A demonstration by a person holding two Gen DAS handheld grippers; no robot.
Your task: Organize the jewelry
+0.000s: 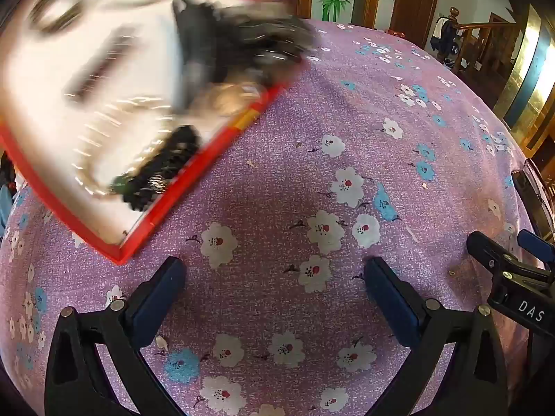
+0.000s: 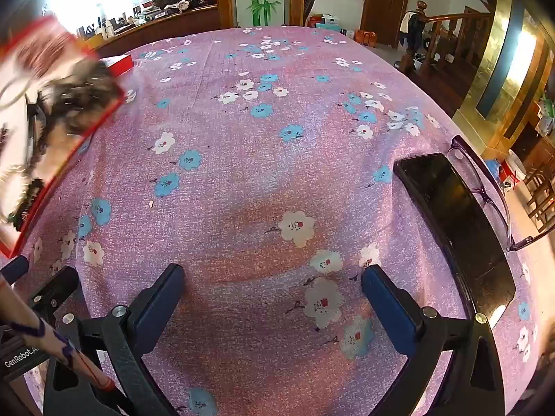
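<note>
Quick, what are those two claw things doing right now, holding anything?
Left gripper: open, holding nothing.
Right gripper: open, holding nothing.

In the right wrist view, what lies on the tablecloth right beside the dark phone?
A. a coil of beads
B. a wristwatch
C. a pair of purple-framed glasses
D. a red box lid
C: the purple-framed glasses lie along the far edge of the phone, on the floral tablecloth.
</note>
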